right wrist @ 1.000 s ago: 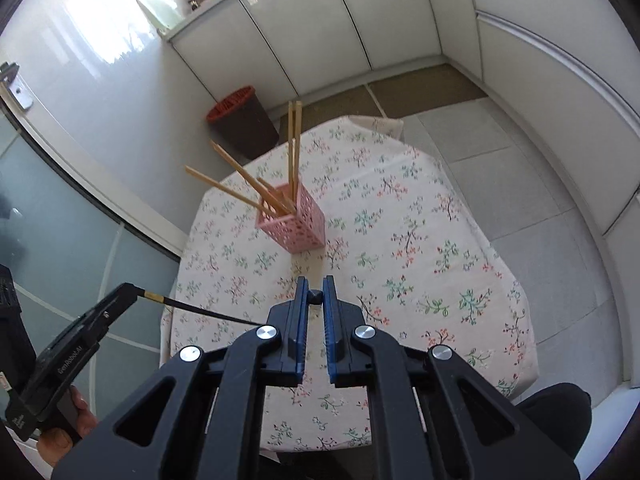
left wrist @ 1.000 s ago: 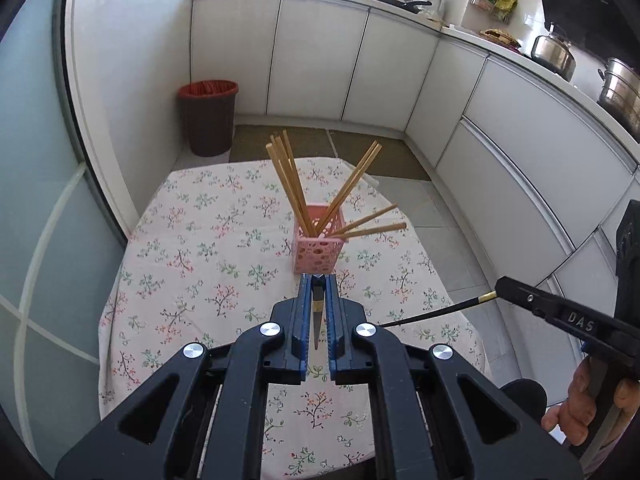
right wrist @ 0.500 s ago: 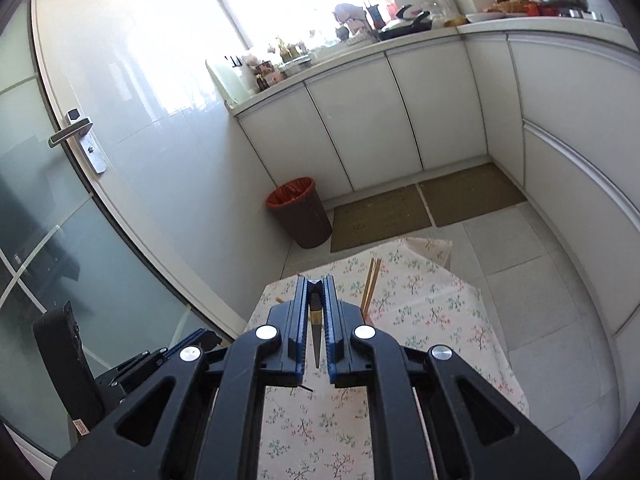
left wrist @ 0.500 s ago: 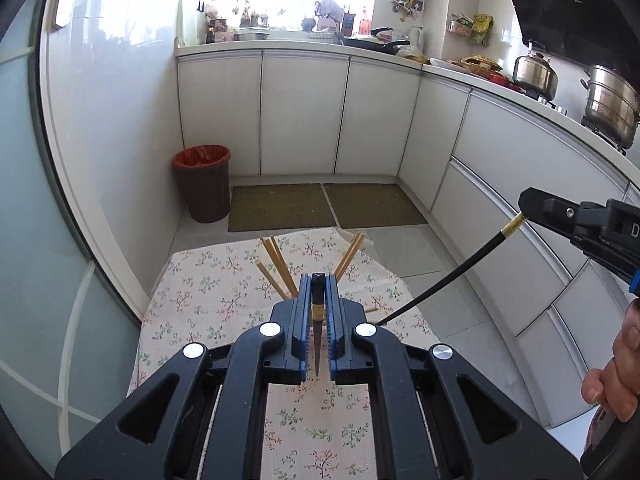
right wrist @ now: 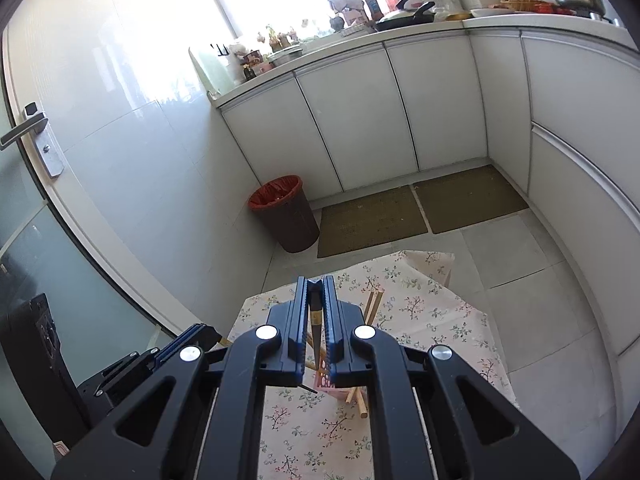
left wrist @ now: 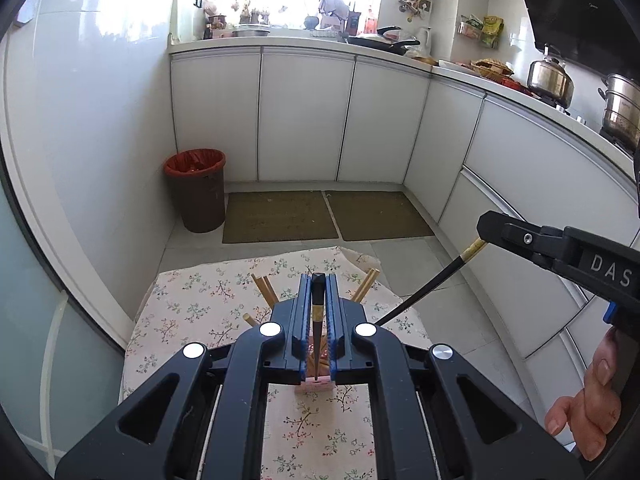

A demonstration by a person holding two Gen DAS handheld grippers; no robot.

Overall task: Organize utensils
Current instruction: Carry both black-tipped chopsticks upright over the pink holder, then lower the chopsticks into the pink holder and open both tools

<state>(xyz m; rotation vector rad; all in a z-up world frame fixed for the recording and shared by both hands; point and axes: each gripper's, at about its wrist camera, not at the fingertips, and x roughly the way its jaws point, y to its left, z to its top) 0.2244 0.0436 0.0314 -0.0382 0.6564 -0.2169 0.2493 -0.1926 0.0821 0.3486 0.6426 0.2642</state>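
My left gripper is shut on a black chopstick with a gold band, which runs back between the blue pads. Below it a pink holder shows only its lower edge, and wooden chopsticks fan out from behind the fingers. At the right, my right gripper is shut on a second black chopstick that slants down toward the holder. In the right wrist view, the right gripper clamps that black chopstick above the pink holder. The left gripper is at lower left.
The holder stands on a table under a floral cloth. Beyond it are a red-lined waste bin, two floor mats and white cabinets. A glass door with a handle is at the left. A hand holds the right gripper.
Both grippers have risen and drawn back from the holder, each keeping its black chopstick. The holder has slid from mid-view to under the fingers, and more of the kitchen shows.
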